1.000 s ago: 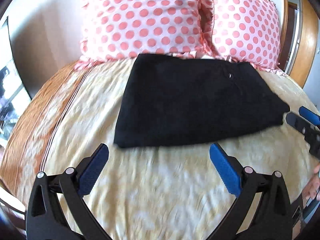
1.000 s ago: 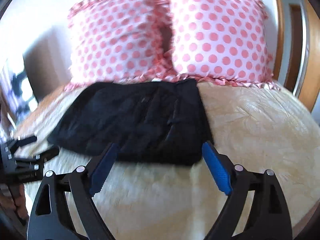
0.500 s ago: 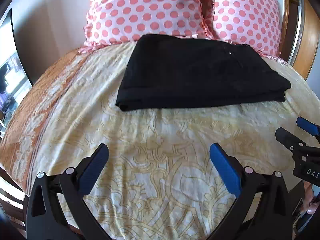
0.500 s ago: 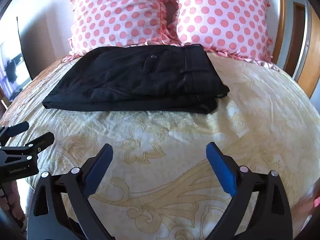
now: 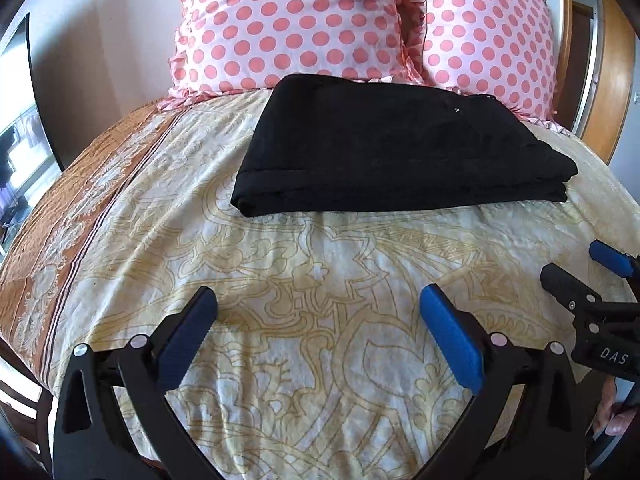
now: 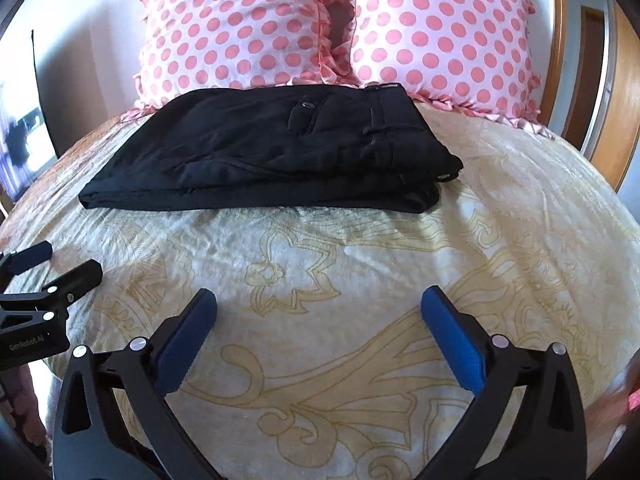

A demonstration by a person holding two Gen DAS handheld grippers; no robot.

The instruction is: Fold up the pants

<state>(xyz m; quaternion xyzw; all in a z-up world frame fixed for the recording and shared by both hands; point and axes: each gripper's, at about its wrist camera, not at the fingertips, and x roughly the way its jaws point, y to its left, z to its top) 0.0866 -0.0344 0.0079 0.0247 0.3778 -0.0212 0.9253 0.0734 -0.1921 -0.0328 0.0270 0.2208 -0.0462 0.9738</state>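
Note:
The black pants lie folded in a flat stack on the bed, just in front of the pillows; they also show in the right wrist view, waistband to the right. My left gripper is open and empty, hovering over bare bedspread well short of the pants. My right gripper is open and empty, likewise back from the pants. The right gripper shows at the right edge of the left wrist view; the left gripper shows at the left edge of the right wrist view.
Two pink polka-dot pillows stand against the wall behind the pants. The cream patterned bedspread has an orange border at the left. A wooden headboard or door frame is at the right.
Both grippers have pulled back from the pants toward the near edge of the bed. The pants stay folded and now lie farther from both grippers.

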